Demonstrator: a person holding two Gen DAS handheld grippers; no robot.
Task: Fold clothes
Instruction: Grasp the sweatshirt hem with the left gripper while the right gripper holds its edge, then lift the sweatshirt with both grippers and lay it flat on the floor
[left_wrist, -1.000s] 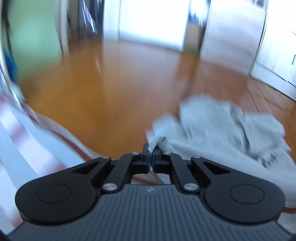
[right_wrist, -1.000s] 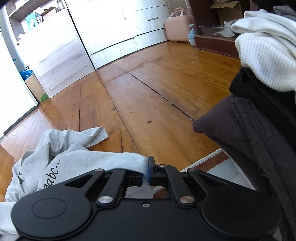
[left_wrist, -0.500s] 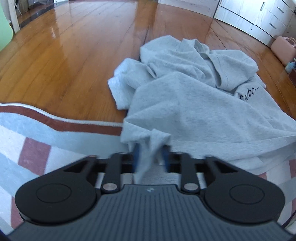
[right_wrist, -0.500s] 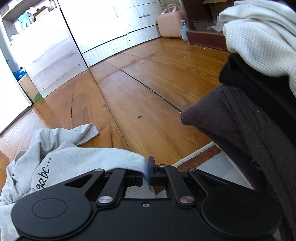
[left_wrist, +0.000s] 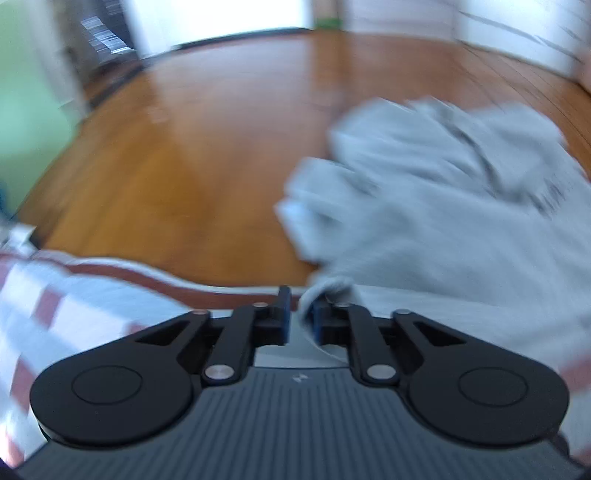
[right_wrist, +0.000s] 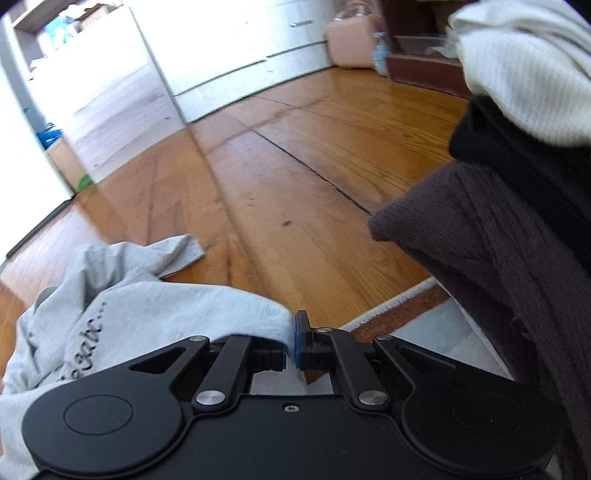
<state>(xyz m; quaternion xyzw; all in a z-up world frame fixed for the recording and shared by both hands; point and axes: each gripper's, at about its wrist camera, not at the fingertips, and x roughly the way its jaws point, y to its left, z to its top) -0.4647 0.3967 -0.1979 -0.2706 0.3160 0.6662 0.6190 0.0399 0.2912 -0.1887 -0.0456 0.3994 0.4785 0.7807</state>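
Observation:
A light grey sweatshirt (left_wrist: 443, 206) with dark lettering lies crumpled, partly on the wooden floor and partly on a striped rug (left_wrist: 74, 295). My left gripper (left_wrist: 301, 314) is at its near left corner. The jaws are closing, a slim gap still shows, and the hem lies between them against the right pad. This view is motion-blurred. In the right wrist view the same sweatshirt (right_wrist: 129, 317) spreads to the left, and my right gripper (right_wrist: 291, 350) is shut on its near right hem.
A heap of clothes fills the right of the right wrist view: a brown knit (right_wrist: 480, 240), a black garment (right_wrist: 517, 147), a white knit (right_wrist: 524, 74). White cabinets (right_wrist: 240, 37) and a pink case (right_wrist: 351, 37) stand at the far wall. The rug's edge (right_wrist: 436, 325) runs under the grippers.
The left jaws went from shut on the hem to wide apart around it, and have now narrowed again. The left view swung and blurred. The right gripper kept its grip and stayed put.

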